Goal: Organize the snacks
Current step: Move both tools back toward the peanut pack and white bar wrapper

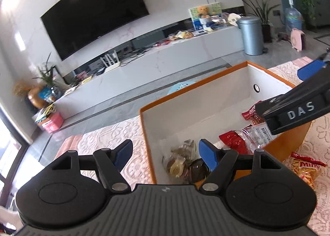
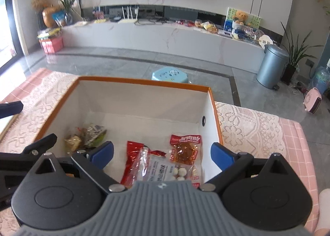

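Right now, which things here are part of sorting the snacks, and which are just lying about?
Job:
- orange box
- red packet
- clear bag of white balls
- brown meat pack
- small wrapped snacks
- Mimi bag outside the box

Lying about:
- TV
- bin
- blue stool
- pink heater

We see a box (image 2: 214, 110) orange outside and white inside, a red snack bag (image 2: 132, 161), and a pink lace-pattern cloth (image 2: 251, 130).

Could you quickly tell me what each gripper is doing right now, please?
Left gripper: open, holding nothing, straddling the near wall of the orange box.
Right gripper: open, holding nothing, above the snack packets inside the box.
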Demonstrator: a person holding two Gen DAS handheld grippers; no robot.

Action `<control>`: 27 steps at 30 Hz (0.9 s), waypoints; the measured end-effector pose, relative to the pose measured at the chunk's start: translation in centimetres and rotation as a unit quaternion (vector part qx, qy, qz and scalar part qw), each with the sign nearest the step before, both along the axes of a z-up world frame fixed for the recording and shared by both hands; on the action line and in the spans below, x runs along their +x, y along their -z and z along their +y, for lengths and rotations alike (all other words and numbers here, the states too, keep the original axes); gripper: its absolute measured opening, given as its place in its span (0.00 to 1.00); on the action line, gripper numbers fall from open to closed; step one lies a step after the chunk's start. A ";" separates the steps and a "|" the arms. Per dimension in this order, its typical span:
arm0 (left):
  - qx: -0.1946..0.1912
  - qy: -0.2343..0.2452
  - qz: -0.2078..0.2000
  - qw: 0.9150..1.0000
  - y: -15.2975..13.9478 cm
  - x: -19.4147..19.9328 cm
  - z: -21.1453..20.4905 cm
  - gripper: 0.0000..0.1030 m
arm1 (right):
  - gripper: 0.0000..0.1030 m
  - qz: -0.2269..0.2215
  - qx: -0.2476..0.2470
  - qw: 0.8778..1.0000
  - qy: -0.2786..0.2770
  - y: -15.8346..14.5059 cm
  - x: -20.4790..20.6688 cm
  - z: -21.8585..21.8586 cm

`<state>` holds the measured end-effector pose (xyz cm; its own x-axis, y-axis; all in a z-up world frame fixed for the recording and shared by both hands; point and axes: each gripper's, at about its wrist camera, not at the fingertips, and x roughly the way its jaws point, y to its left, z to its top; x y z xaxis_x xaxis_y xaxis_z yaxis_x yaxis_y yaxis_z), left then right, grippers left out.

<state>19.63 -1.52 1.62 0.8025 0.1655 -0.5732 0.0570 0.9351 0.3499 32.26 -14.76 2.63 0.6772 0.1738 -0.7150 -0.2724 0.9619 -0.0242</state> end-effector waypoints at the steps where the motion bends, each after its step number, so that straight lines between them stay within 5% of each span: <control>1: -0.006 -0.004 -0.001 1.000 -0.1 -0.4 0.1 0.83 | 0.95 -0.007 0.008 1.000 0.000 -0.2 -0.7 -0.2; 16: -0.096 -0.028 0.045 0.994 -0.1 -7.7 3.6 0.83 | 0.95 -0.022 0.119 0.993 -0.008 0.1 -11.5 -2.5; 27: -0.142 -0.013 0.077 0.987 2.9 -10.7 6.4 0.83 | 0.95 -0.014 0.122 0.992 0.008 4.3 -17.2 -2.6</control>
